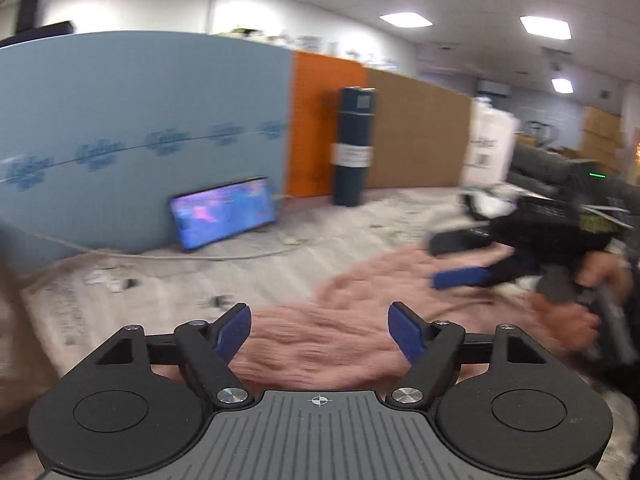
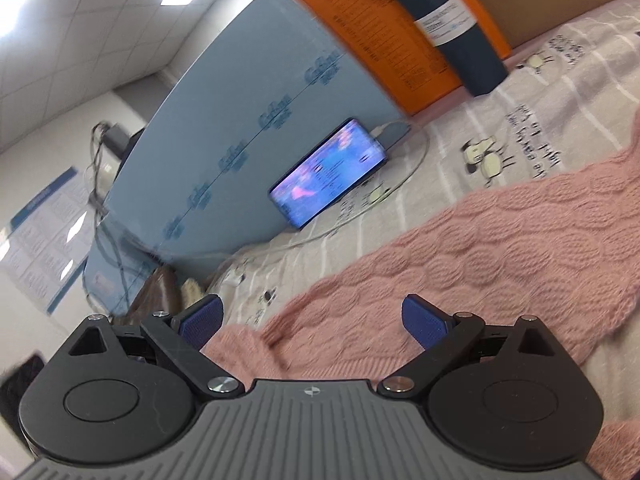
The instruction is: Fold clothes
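A pink knitted garment (image 1: 320, 340) lies spread on a pale printed sheet (image 1: 168, 280). My left gripper (image 1: 320, 330) is open above its near part, blue pads wide apart, holding nothing. My right gripper (image 2: 312, 322) is open too, tilted, over the garment (image 2: 480, 248) near its edge. In the left wrist view the right gripper (image 1: 452, 260) shows at the right, open, held by a hand, over the far side of the garment. The frames are blurred by motion.
A lit phone (image 1: 224, 212) leans on a blue panel (image 1: 140, 120) at the back, with a white cable. A dark bottle (image 1: 352, 140) stands before an orange panel (image 1: 320, 128) and cardboard. White bags and clutter sit at the right (image 1: 488, 152).
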The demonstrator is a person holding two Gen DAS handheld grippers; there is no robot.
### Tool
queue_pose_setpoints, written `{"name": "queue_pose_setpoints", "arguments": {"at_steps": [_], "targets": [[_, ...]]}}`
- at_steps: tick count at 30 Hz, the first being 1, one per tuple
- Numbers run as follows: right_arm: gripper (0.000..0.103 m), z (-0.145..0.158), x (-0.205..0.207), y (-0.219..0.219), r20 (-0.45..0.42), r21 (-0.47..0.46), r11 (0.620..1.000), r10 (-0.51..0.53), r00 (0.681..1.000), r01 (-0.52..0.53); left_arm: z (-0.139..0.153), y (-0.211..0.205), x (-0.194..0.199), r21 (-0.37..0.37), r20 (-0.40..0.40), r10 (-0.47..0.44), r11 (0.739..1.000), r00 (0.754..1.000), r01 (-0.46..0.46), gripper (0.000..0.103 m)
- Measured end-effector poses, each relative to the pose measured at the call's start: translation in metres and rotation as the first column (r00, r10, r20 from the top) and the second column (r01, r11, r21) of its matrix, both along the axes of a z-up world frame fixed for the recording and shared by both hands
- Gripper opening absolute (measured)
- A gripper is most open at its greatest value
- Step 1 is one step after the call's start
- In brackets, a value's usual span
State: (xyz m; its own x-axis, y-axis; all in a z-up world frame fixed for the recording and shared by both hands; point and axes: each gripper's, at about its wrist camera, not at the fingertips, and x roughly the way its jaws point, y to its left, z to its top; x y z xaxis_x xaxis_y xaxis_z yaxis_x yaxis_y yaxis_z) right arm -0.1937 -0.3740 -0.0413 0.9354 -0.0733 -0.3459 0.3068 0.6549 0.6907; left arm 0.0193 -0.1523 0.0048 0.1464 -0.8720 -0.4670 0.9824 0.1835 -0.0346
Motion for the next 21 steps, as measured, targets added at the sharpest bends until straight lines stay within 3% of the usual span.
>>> {"name": "queue_pose_setpoints", "arguments": {"at_steps": [3,5,9,14,16,18,21], "targets": [[0.096,0.001,0.005,0.013,-0.035,-0.044,0.995,0.089,0.995,-0.09,-0.012,-0.017,0.013,0.102,0.104,0.128,0.985,0.986,-0.138,0.077],[0.095,0.0,0.009,0.021,-0.068,-0.072,0.987,0.138,0.988,-0.142,-0.018,-0.025,0.023,0.136,0.117,0.168,0.974,0.979,-0.183,0.077],[0.074,-0.002,0.018,0.033,-0.126,-0.102,0.97,0.207,0.97,-0.22,-0.03,-0.036,0.038,0.165,0.121,0.23,0.955,0.966,-0.248,0.079],[0.048,-0.008,0.024,0.039,-0.177,-0.129,0.966,0.2,0.964,-0.224,-0.026,-0.031,0.039,0.129,0.102,0.223,0.964,0.97,-0.235,0.077],[0.029,-0.008,0.024,0.041,-0.184,-0.162,0.965,0.176,0.967,-0.206,-0.022,-0.029,0.033,0.112,0.103,0.204,0.97,0.974,-0.215,0.078],[0.024,-0.007,0.024,0.045,-0.2,-0.235,0.957,0.124,0.972,-0.17,-0.018,-0.029,0.027,0.105,0.107,0.182,0.976,0.977,-0.193,0.079],[0.026,-0.007,0.027,0.048,-0.221,-0.278,0.946,0.106,0.97,-0.167,-0.013,-0.028,0.019,0.093,0.113,0.149,0.983,0.982,-0.16,0.086]]}}
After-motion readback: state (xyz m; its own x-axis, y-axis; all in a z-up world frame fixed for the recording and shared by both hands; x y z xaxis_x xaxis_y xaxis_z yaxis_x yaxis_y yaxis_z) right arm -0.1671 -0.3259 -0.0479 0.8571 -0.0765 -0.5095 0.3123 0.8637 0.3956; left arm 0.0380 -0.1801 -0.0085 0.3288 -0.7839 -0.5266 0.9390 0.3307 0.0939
